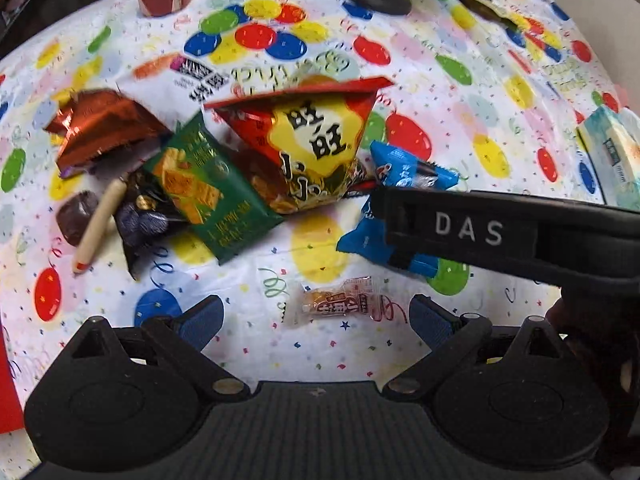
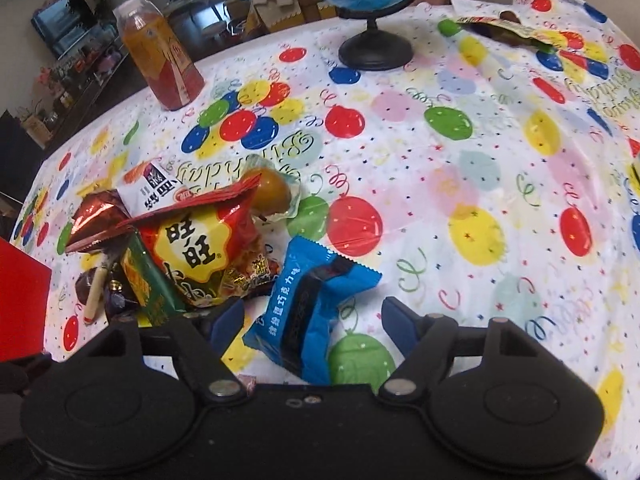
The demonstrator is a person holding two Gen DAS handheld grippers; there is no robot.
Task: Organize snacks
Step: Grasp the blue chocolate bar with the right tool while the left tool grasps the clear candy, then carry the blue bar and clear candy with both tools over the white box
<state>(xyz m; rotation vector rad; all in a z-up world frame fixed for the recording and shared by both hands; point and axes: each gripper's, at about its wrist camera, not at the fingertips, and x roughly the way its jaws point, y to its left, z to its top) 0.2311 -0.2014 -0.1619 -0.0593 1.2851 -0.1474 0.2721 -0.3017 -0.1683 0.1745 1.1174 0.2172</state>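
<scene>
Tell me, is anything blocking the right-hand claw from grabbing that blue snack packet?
Nothing visible does. The blue snack packet lies flat on the balloon tablecloth, already between the open fingers of the right gripper. The red snack bag sits just to its left, close to the left finger.

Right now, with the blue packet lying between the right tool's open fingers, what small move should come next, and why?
Probably close the right tool on the blue packet: it lies between the open fingers, apart from the red bag.
</scene>
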